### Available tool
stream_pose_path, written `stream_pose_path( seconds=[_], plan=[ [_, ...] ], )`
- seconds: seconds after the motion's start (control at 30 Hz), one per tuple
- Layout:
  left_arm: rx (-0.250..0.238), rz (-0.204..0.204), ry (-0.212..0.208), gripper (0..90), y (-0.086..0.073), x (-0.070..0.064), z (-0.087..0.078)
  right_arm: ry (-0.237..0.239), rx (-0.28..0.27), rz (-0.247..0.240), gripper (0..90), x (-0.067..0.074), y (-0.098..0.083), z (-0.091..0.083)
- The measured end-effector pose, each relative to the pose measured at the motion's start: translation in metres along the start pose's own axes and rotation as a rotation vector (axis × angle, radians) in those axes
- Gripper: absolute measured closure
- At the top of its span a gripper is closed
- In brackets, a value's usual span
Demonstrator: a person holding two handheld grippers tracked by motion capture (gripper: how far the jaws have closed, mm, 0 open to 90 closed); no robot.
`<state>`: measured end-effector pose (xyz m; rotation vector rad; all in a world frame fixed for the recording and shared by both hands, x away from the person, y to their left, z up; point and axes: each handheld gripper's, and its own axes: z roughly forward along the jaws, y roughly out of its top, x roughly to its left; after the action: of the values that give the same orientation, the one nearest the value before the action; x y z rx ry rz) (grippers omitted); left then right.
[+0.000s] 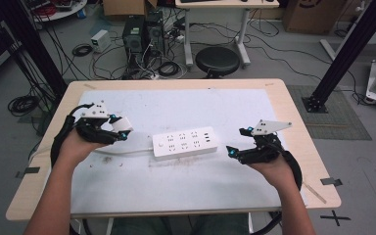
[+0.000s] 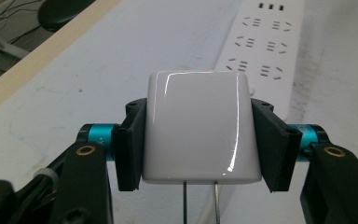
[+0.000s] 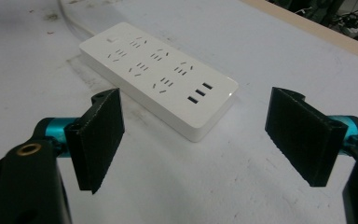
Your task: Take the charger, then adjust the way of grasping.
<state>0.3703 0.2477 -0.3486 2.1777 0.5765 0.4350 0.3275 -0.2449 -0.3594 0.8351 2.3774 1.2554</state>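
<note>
1. The left gripper (image 1: 121, 128) clamps a white plug adapter (image 2: 200, 128) between its two black pads, one pad pressed flat on each side of it.
2. The adapter is a glossy white block with rounded corners and smooth faces that catch the ceiling light as bright streaks. In the left gripper view two thin metal prongs (image 2: 200, 203) stick out of its near face, toward the camera.
3. In the high view the adapter (image 1: 123, 125) sits at the left part of the table, held clear above the surface, just left of the power strip (image 1: 185, 142) and apart from it.
4. The power strip is a long white bar lying flat near the middle of the white table mat (image 1: 176, 186). It shows two rows of sockets, a button at its left end and three USB ports (image 3: 200, 92) at its right end. Its white cord (image 1: 122, 152) runs off to the left, under the left gripper.
5. The right gripper (image 1: 232, 151) hovers just right of the strip, its jaws standing wide apart with nothing between them.
6. The mat covers most of the light wooden table (image 1: 293, 122) and carries dark scuff marks near the strip.
</note>
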Motion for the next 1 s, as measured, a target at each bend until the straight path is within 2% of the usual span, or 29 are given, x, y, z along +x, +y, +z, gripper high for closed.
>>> stream_pose_path(
  seconds=[0.07,0.2,0.43,0.53,0.6,0.67,0.73,0.87,1.0],
  plan=[
    [-0.002,0.007,-0.011,42.5,-0.001,-0.005,0.002,-0.009,-0.005,-0.004,20.0,0.000,-0.001,0.000],
    [-0.018,0.027,-0.029,42.5,0.000,-0.016,0.007,0.003,-0.004,-0.006,20.0,0.003,-0.002,0.001],
    [-0.058,0.118,-0.098,42.5,0.005,-0.046,0.019,0.053,0.011,-0.012,20.0,0.016,0.001,0.004],
    [-0.091,0.158,-0.127,42.5,0.009,-0.059,0.025,0.075,0.023,-0.006,20.0,0.022,0.002,0.005],
    [-0.106,0.194,-0.132,42.5,0.012,-0.068,0.029,0.101,0.022,-0.006,20.0,0.026,0.002,0.007],
    [-0.129,0.247,-0.133,42.5,0.016,-0.076,0.033,0.124,0.017,0.005,20.0,0.030,0.003,0.011],
    [-0.146,0.280,-0.131,42.5,0.020,-0.083,0.039,0.151,0.020,0.029,20.0,0.032,0.003,0.015],
    [-0.175,0.325,-0.127,42.5,0.023,-0.096,0.049,0.207,0.018,0.063,20.0,0.035,0.004,0.025],
    [-0.206,0.349,-0.130,42.5,0.023,-0.110,0.058,0.266,0.002,0.099,20.0,0.041,0.005,0.034]
  ],
)
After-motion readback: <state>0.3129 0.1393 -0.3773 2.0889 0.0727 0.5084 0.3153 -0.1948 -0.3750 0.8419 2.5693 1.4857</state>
